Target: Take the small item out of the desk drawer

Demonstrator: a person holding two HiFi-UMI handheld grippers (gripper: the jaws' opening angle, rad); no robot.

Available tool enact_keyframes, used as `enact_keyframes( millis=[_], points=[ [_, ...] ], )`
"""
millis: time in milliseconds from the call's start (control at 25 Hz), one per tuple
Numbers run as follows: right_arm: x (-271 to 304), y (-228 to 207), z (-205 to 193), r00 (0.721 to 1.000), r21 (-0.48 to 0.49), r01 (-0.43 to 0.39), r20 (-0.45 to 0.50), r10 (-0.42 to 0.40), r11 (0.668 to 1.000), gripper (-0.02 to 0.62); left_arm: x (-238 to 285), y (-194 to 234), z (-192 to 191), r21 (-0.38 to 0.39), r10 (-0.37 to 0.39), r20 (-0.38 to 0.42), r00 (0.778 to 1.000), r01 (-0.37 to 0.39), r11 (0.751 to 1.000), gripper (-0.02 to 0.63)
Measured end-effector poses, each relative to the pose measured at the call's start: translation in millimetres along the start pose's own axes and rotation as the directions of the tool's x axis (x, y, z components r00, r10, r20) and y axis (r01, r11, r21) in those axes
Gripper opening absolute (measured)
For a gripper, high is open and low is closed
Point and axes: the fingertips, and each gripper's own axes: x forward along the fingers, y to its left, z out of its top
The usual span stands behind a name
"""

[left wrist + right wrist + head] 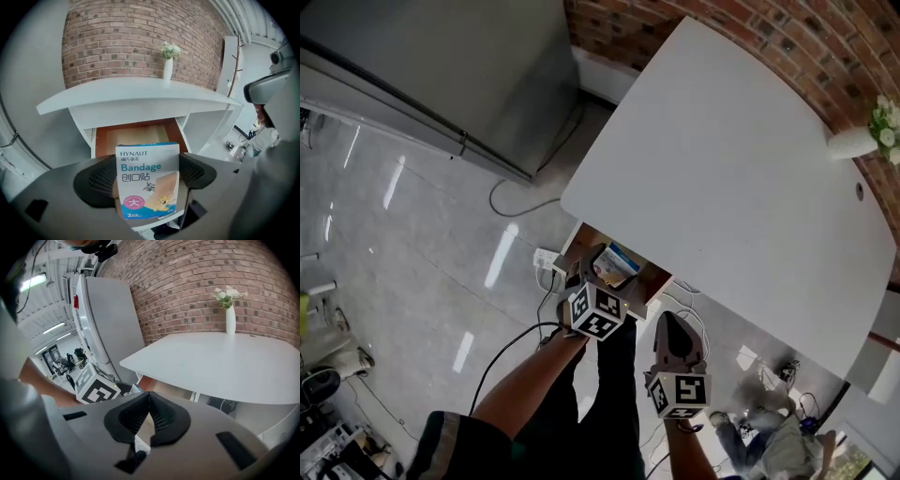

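Our left gripper (pixel 594 274) pinches the bandage box (pixel 147 180) above the open drawer (pixel 136 133); our right gripper (pixel 149 402) hangs beside it, jaws pressed together.

White-and-blue bandage box (pixel 147 180), white desk (pixel 741 178), red brick wall (pixel 136 42), brown drawer (pixel 136 135)

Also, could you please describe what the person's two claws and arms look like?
The left claw and right claw are grey moulded shells with black ribbed pads. Each carries a white cube with black square markers. A black cable trails from the left one. The person wears a dark short sleeve with a lighter band.
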Motion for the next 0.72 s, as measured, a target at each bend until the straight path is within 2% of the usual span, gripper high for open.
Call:
enact_keyframes(
  millis=[120, 360, 520, 720],
  points=[
    [-8, 1, 9, 1.000, 0.015, 0.016, 0.018, -0.017, 1.000, 0.025, -23, -7, 4, 0.008, -0.014, 0.016, 1.000, 0.014, 1.000, 0.433],
    [-19, 27, 35, 0.999, -0.011, -0.018, 0.040, 0.019, 1.000, 0.025, -72, -21, 11, 0.055, -0.050, 0.040, 0.998, 0.048, 0.997, 0.433],
    [-34, 35, 38, 0.999, -0.056, -0.026, 0.034, 0.028, 0.998, 0.025, -98, -26, 22, 0.019, -0.035, 0.084, 0.996, 0.033, 0.999, 0.433],
    [-44, 53, 64, 0.996, -0.064, -0.028, 0.083, 0.033, 0.998, 0.025, -145, -2, 49, -0.028, 0.025, 0.155, 0.988, -0.020, 0.999, 0.433]
  ],
)
